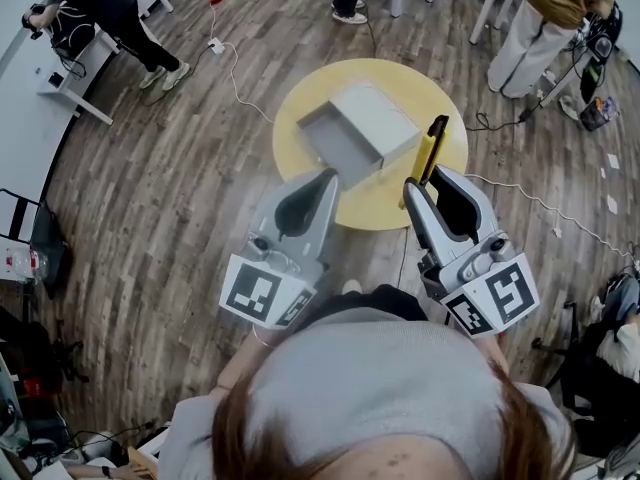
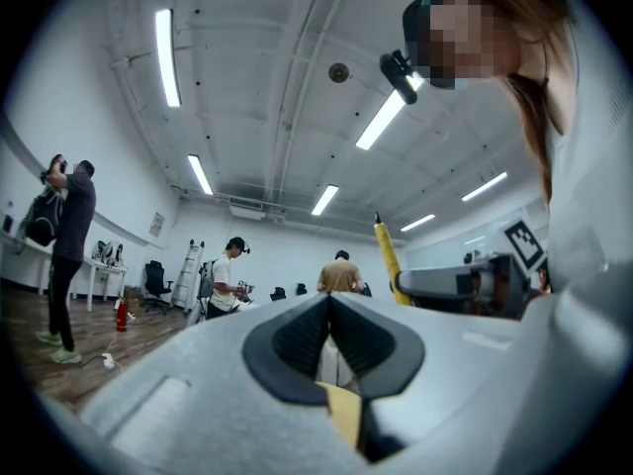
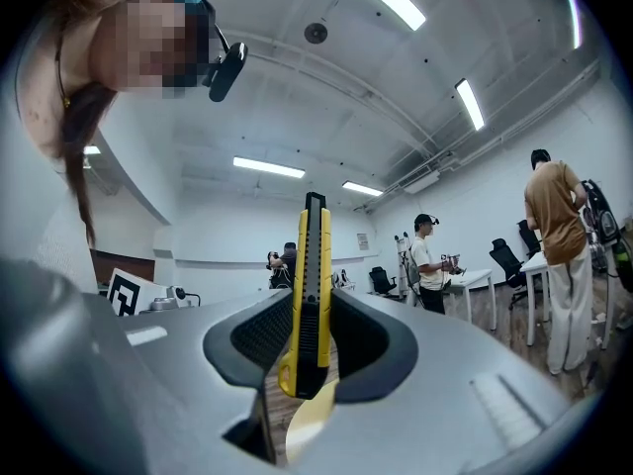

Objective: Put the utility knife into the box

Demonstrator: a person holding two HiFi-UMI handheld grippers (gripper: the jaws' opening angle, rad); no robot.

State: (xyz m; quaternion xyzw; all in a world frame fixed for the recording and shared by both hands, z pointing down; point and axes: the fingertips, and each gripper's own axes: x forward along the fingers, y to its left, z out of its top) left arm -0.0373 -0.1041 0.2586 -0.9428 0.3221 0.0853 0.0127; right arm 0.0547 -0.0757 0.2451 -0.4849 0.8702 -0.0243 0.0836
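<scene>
The grey box (image 1: 372, 116) lies open on the round yellow table (image 1: 445, 103), and you can see its plain grey bottom. Your right tongs (image 1: 427, 176) pinch the yellow knife (image 1: 433, 146), which stands upright, to the right of the box from above. Your left tongs (image 1: 331, 175) are pressed together. The tongs hide the table's near edge and the knife's lower end.

A: What colours does the utility knife (image 3: 310, 295) show?
B: A yellow body with a black strip down the middle.
A: And the tools?
B: The right tool (image 1: 428, 176) is grey with black pads, and the left tool (image 1: 330, 176) is the same. Their marker cubes (image 1: 262, 296) carry black-and-white squares.
A: The box (image 1: 362, 128)?
B: Pale grey. The counter (image 1: 310, 93) is yellow, and the floor (image 1: 170, 198) is brown-grey planks.
</scene>
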